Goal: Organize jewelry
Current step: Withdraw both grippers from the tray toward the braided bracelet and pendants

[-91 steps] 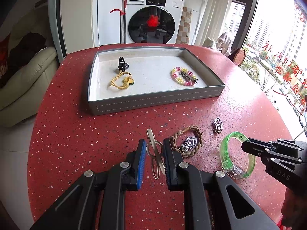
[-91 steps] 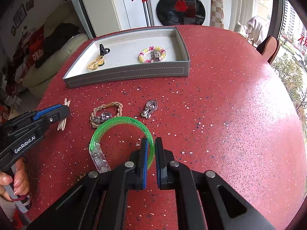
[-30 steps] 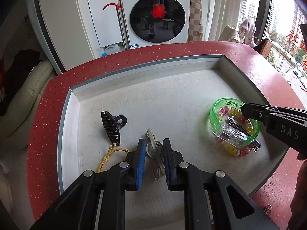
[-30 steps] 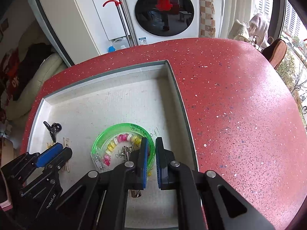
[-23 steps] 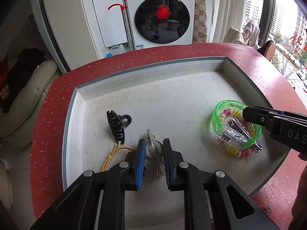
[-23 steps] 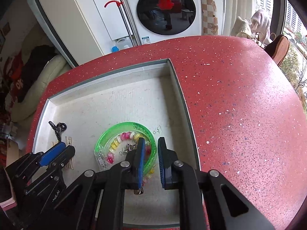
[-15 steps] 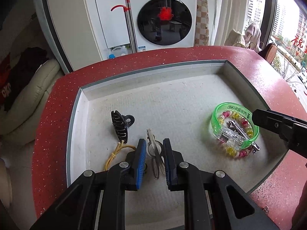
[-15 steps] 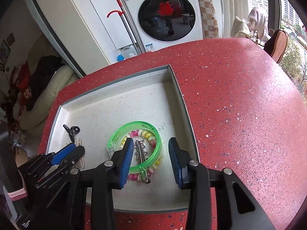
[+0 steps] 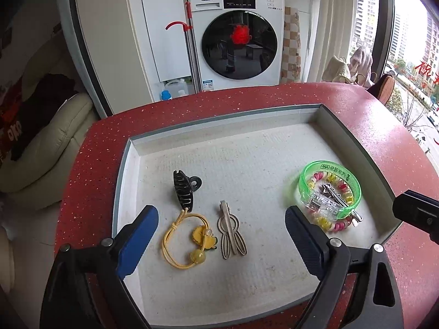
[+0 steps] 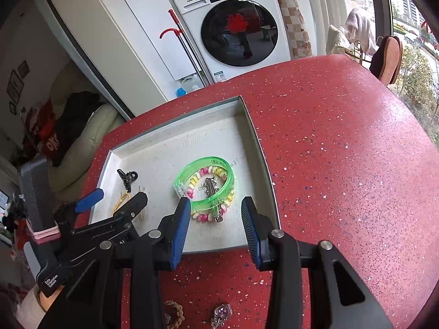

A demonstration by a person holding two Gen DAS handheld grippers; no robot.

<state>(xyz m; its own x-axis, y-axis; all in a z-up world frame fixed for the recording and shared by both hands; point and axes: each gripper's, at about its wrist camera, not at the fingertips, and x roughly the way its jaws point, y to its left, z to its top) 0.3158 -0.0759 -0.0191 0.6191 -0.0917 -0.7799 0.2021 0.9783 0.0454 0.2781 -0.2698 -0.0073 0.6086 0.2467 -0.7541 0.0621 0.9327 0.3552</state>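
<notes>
A grey tray (image 9: 219,118) sits on the red table. In the left wrist view my left gripper (image 9: 219,216) hovers over the tray's front, its jaws opening wide. A beige hair clip (image 9: 230,233) lies flat on the tray floor between them, untouched by either pad. A yellow hair tie (image 9: 178,246) and a black claw clip (image 9: 183,189) lie just left of it. My right gripper (image 10: 216,203) is open above the tray's near right corner. Under it the green bangle (image 10: 192,170) rests around a pink-and-yellow beaded bracelet (image 10: 201,217) and a silver clip (image 9: 337,196).
A braided bracelet (image 10: 174,312) and a silver pendant (image 10: 221,312) lie on the red table (image 10: 343,164) in front of the tray, partly hidden by my right gripper. A washing machine (image 9: 236,38) stands beyond the table, a cream sofa (image 9: 46,148) to its left.
My left jaws spread wide and let go of the beige hair clip, which now lies in the tray. My right gripper released the green bangle, opened and drew back towards the tray's front edge.
</notes>
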